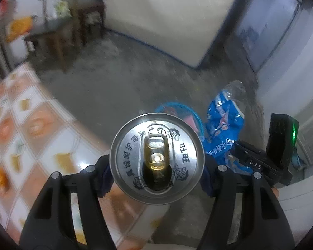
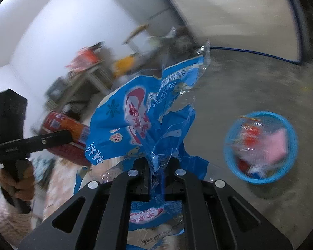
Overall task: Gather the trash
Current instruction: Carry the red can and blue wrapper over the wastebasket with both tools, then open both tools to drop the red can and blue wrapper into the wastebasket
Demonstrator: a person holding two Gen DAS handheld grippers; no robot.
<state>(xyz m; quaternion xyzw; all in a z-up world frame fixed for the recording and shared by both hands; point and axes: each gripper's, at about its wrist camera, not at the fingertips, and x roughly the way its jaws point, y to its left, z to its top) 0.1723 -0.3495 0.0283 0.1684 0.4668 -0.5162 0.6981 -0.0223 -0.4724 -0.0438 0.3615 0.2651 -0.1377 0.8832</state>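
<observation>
Tongs: left (image 1: 157, 179) clamping can (image 1: 157, 158), right (image 2: 156, 182) pinching crumpled blue wrapper (image 2: 139, 114); either liable to miss distant blue basket (image 2: 260, 148) if released early.

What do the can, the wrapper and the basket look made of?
Can: metal, likely aluminium; brushed silver lid, gold pull tab. Wrapper: thin glossy plastic film, printed blue with clear patches, crinkled. Basket: seemingly blue moulded plastic with latticed walls, though blur hides the finish.
</observation>
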